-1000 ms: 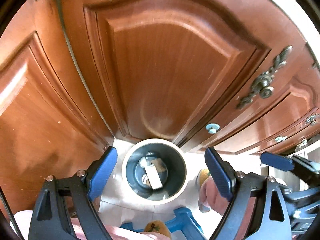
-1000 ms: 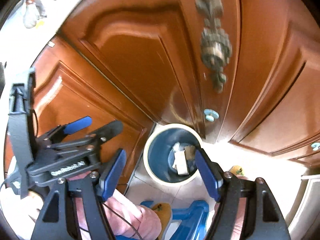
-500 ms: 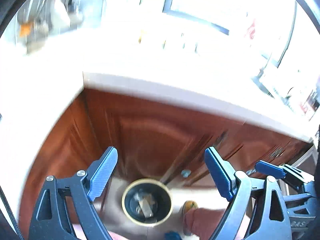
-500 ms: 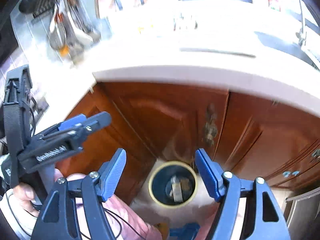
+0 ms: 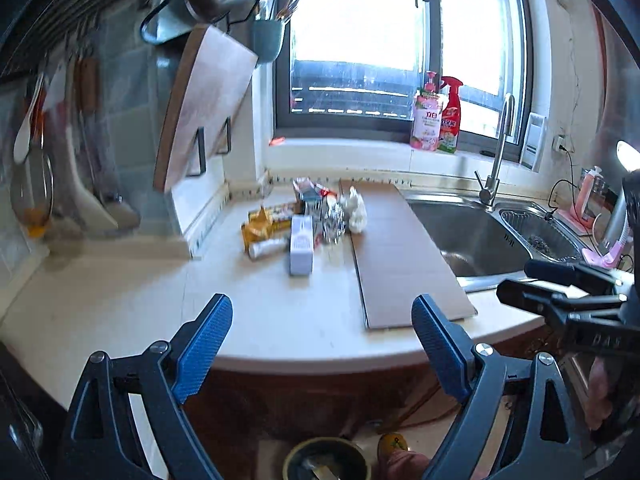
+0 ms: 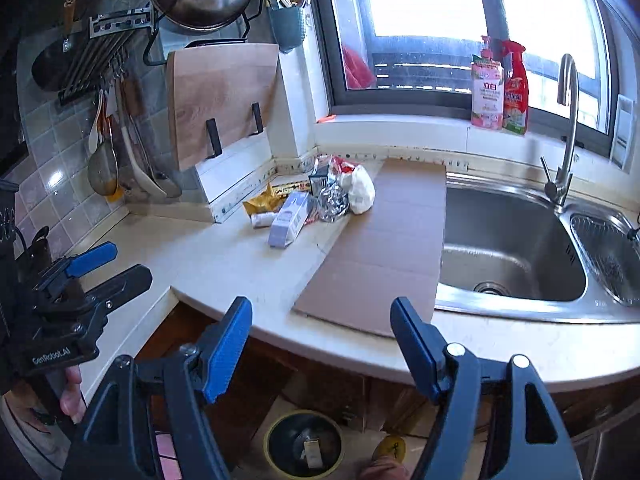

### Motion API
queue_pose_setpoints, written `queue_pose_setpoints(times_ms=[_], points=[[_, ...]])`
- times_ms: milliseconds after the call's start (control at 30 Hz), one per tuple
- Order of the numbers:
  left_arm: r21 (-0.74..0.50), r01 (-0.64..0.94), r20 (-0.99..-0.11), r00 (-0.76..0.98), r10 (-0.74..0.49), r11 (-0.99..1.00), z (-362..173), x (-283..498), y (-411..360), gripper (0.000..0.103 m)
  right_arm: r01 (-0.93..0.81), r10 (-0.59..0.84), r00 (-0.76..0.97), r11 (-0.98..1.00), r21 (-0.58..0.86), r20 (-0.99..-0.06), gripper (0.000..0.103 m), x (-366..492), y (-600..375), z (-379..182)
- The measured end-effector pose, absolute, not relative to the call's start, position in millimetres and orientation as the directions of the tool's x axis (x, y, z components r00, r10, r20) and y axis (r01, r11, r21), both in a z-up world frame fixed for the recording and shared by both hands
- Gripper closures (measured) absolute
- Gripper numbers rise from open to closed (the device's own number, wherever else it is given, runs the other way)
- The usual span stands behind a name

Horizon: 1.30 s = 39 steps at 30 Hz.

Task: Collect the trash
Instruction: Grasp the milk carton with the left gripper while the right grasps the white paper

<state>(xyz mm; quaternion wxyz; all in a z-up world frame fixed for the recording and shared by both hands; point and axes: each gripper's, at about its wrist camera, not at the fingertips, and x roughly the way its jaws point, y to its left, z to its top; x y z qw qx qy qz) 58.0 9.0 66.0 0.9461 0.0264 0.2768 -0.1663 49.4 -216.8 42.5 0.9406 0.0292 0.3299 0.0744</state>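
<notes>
The trash sits in a small pile at the back of the counter point(image 6: 224, 264), close to the corner under the window. In the pile are a white box point(image 6: 289, 219), a yellow wrapper point(image 6: 262, 200), a little tube point(image 6: 262, 219), some shiny foil point(image 6: 333, 200) and a white crumpled wad point(image 6: 362, 189). The white box is the closest piece. Its long side runs from the back of the counter toward the front edge, so it points almost at both tools. From the left hand-held gripper point(image 5: 322, 350) the pile is straight ahead and farther back. From the right hand-held gripper point(image 6: 322, 344) the pile is ahead and a bit to the left. I think the left one lines up better with the box, though both look about as far away. A flat brown cardboard sheet point(image 6: 384, 248) lies beside the pile, next to the sink point(image 6: 504, 240), and the white wad rests on its edge. Both tools are held above the counter's front edge and tip down a little. The 2 blue pads of each stand wide apart with nothing between them, so both hold nothing. The trash bin point(image 6: 305, 446) stands on the floor below the counter, with some scraps already inside. To get the next piece, a hand must reach forward over the counter.
</notes>
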Motion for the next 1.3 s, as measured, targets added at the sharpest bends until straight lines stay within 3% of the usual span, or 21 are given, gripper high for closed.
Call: queue_pose_setpoints(times_ms=[200,367,700,1067,1167,1300], points=[[-0.032,0.314,-0.571,0.773,-0.275,0.949,91,115,-6,0.013,-0.097,0.107,0.770,0.994,0.051,-0.629,0.031,109,-231,67],[-0.040,0.298,-0.627,0.736,-0.256,0.954,81,177,-12,0.013,-0.095,0.115,0.737,0.993,0.066,-0.666,0.031,166,-241,63],[-0.104,0.232,-0.784,0.579,-0.223,0.967,8,289,-31,0.013,-0.041,0.204,0.625,0.973,0.229,-0.754,0.031,288,-256,23],[-0.128,0.175,-0.855,0.480,-0.198,0.976,-50,350,-41,0.014,0.087,0.276,0.531,0.923,0.375,-0.801,0.031,373,-267,-38],[-0.129,0.166,-0.863,0.466,-0.193,0.978,-56,358,-41,0.018,0.112,0.294,0.496,0.911,0.396,-0.817,0.031,388,-266,-52],[-0.149,0.159,-0.873,0.443,-0.205,0.976,-63,368,-43,0.033,0.160,0.340,0.449,0.879,0.449,-0.826,0.031,399,-271,-74]])
